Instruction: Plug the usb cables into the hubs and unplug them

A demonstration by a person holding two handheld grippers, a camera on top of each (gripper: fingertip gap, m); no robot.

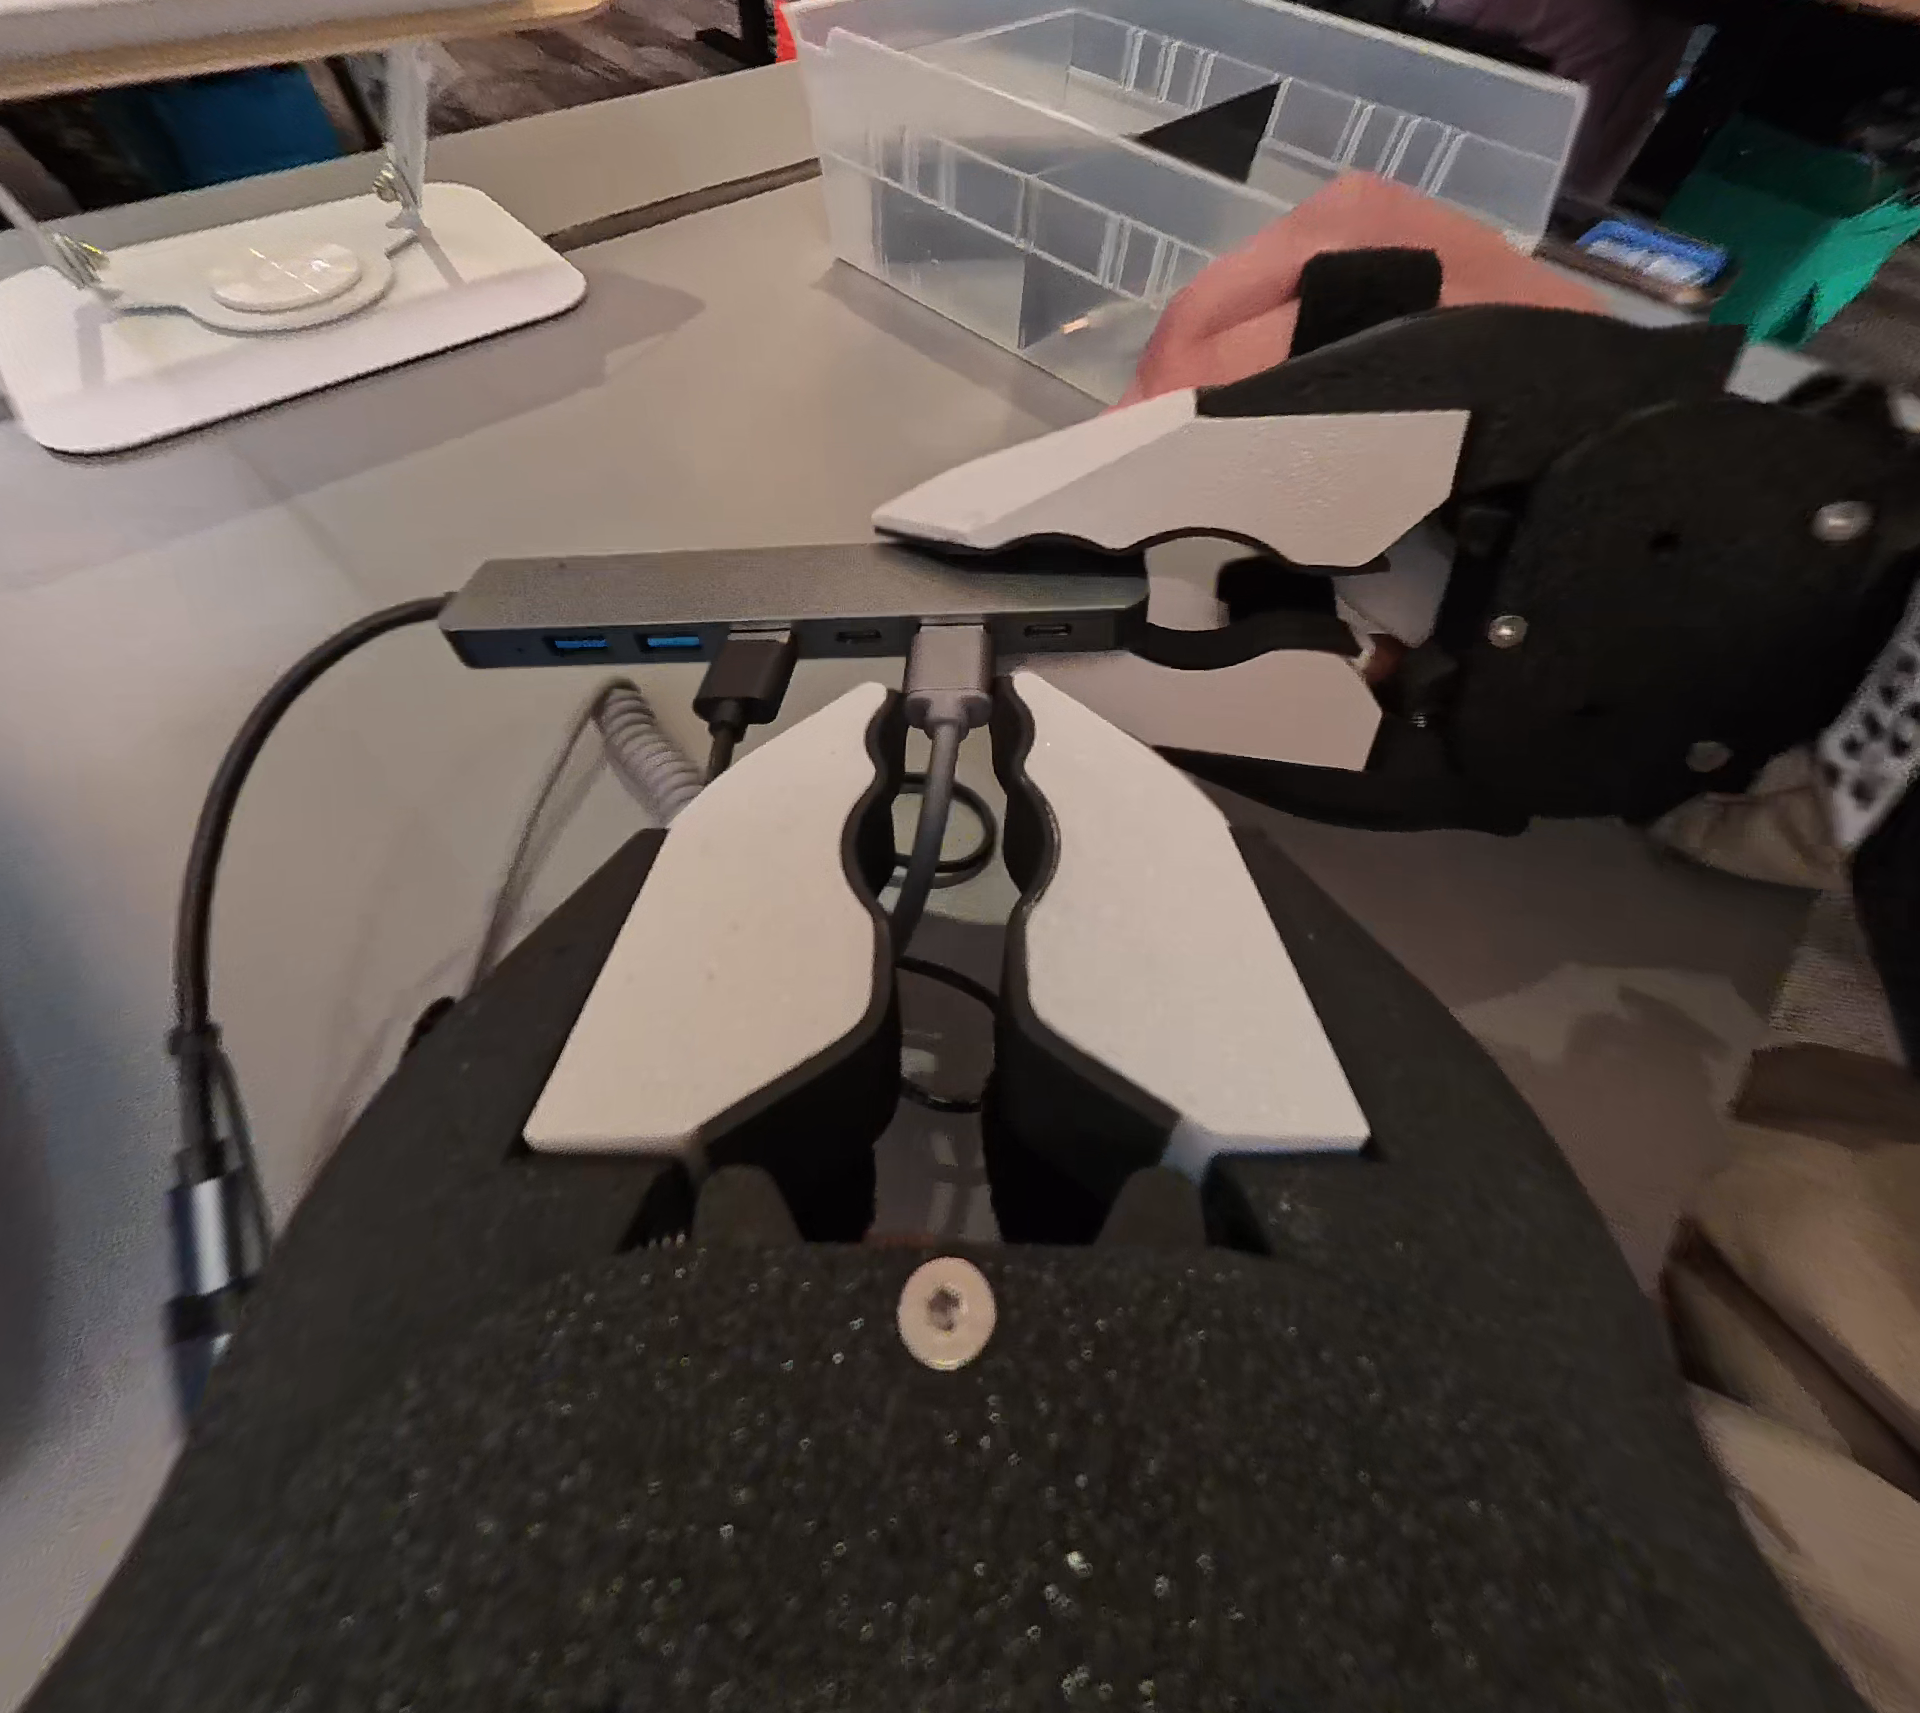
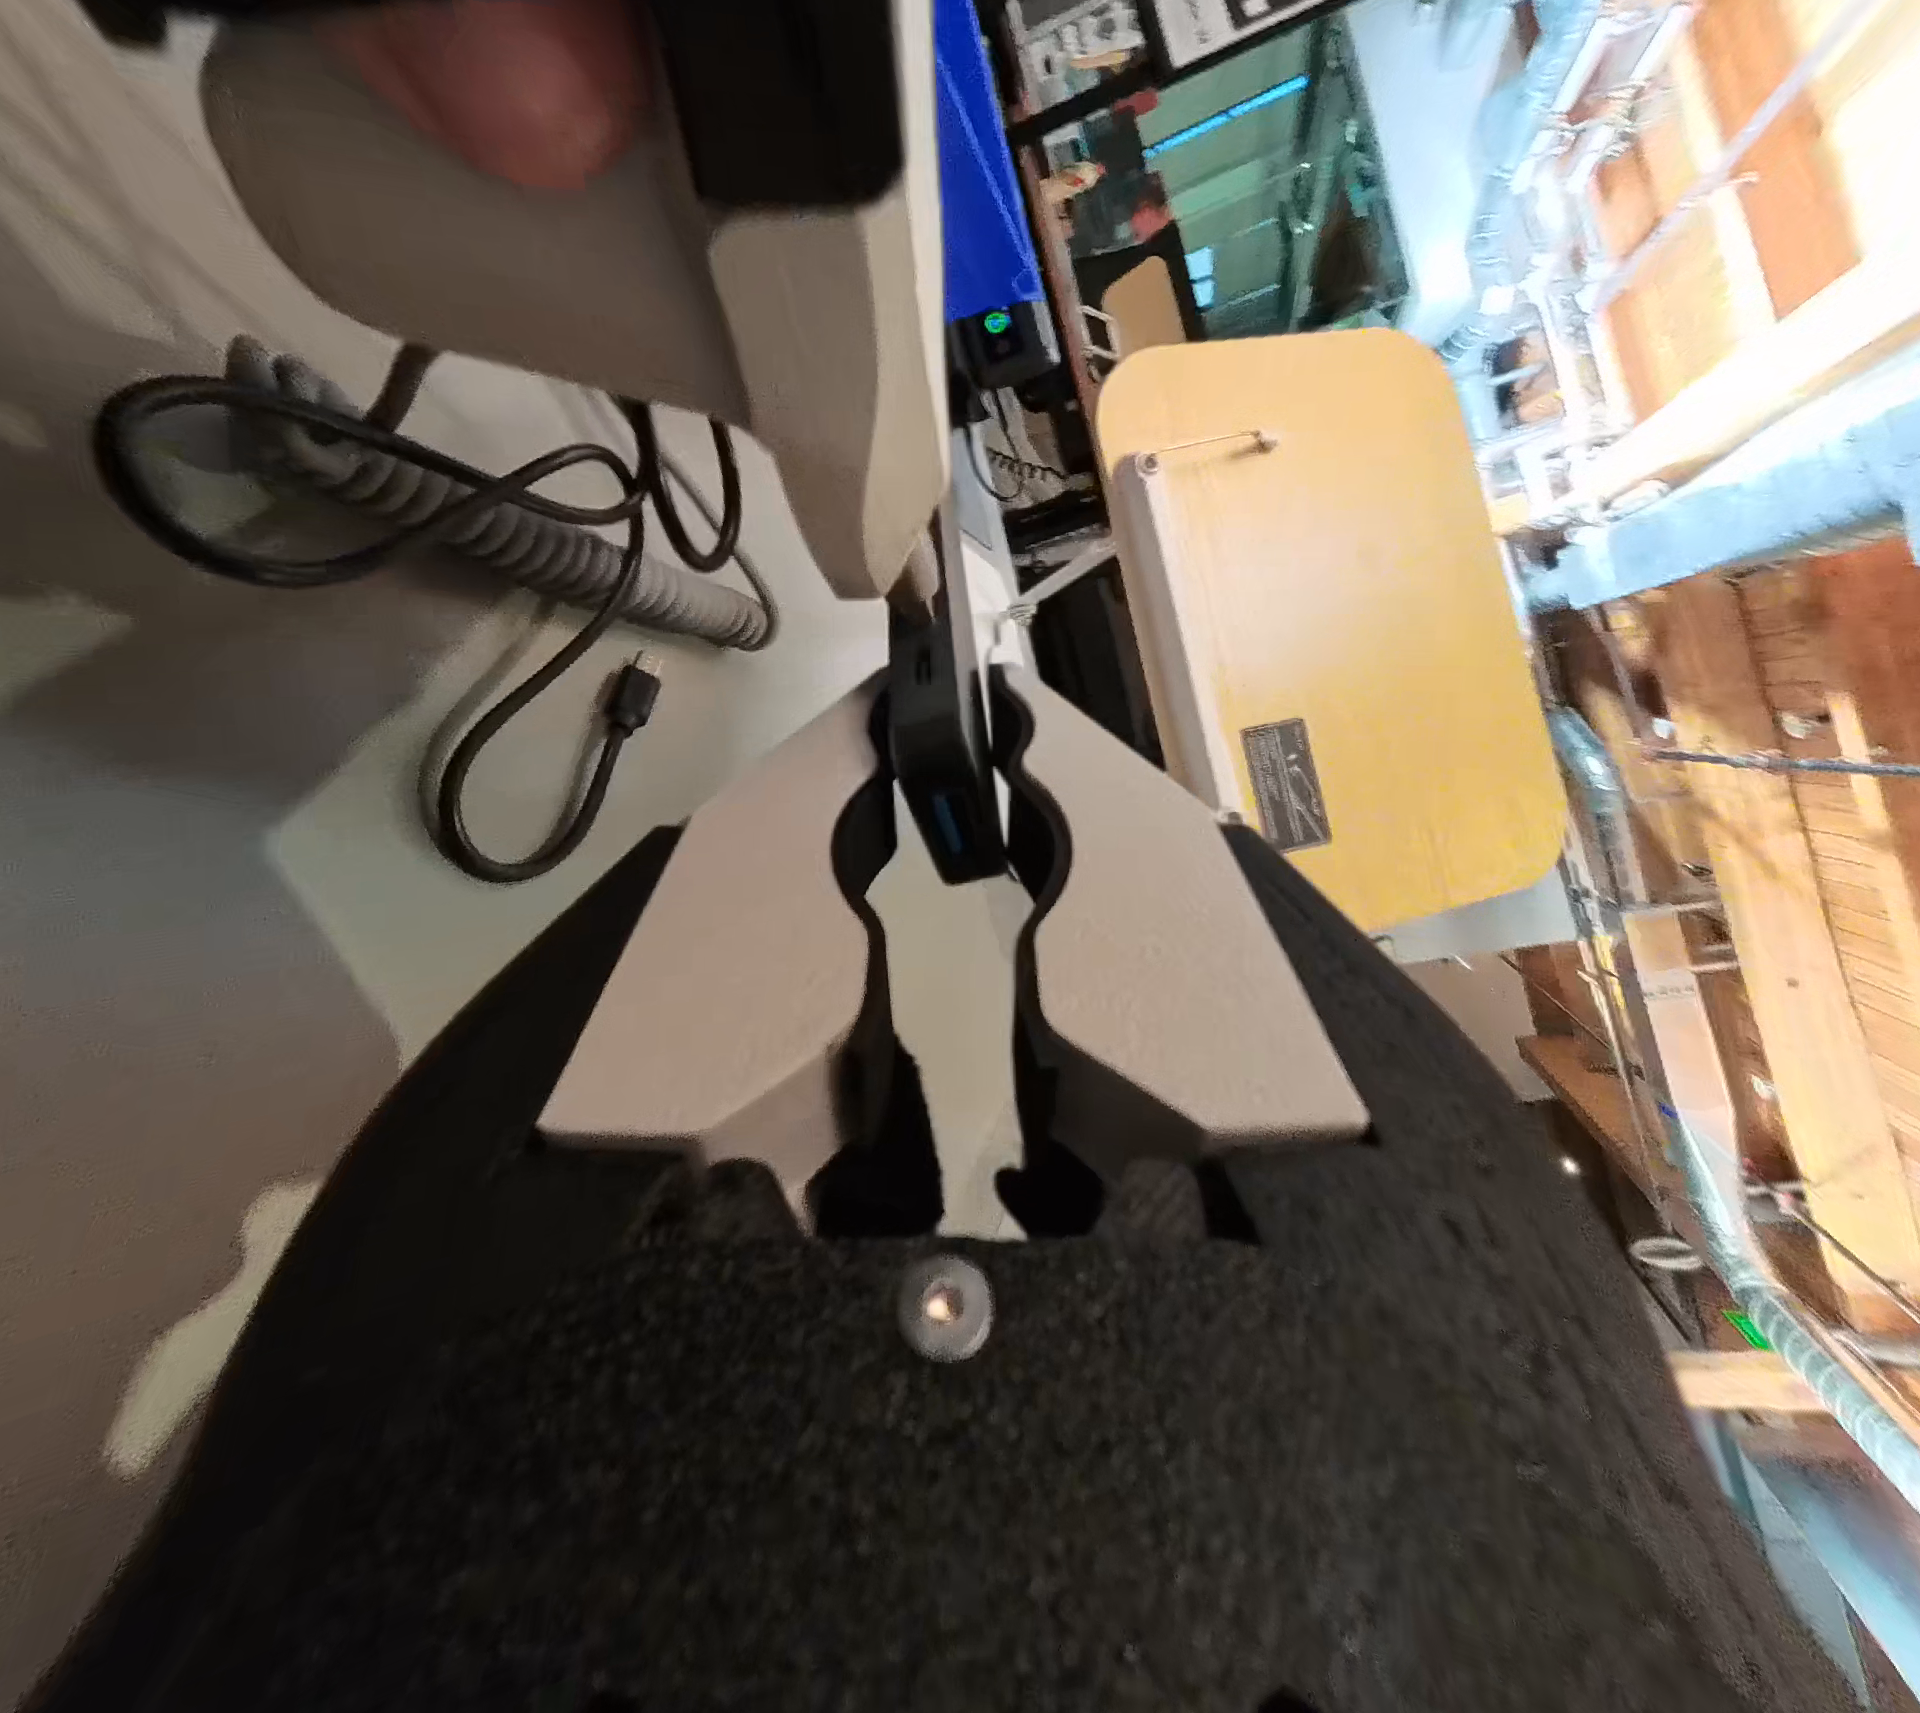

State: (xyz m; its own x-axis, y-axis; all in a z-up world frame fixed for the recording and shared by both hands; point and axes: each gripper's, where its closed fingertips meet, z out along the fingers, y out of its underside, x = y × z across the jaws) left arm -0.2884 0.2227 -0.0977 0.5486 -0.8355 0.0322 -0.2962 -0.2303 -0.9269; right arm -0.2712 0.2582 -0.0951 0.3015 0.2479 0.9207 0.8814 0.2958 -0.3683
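Grey and cluttered at its edges, the table point(image 1: 727, 416) carries a clear plastic bin point(image 1: 1174, 146) at the back and a white stand point(image 1: 291, 313) with a wooden board off to the left. Held above it is a slim grey hub point(image 1: 790, 598), lifted off the surface and roughly level.

The right tool point(image 1: 1049, 567) comes in from the right side and clamps the hub's end flat between its two fingers, one above and one below. The right wrist view shows the same grip end-on, the hub point(image 2: 951, 780) pinched between the pale fingers.

The left tool point(image 1: 943, 723) points straight at the hub's port side. Its fingers sit close on either side of a grey plug point(image 1: 943, 676) that is seated in a middle port, and they look closed on the plug's shell. A black plug point(image 1: 746, 676) sits in the next port to the left.

The hub looks light, stiff and smooth-skinned, so it could slide if gripped loosely. The plug shell is short and hard; that shell is the place to hold, not the soft cable point(image 1: 920, 832) behind it, which would bend.
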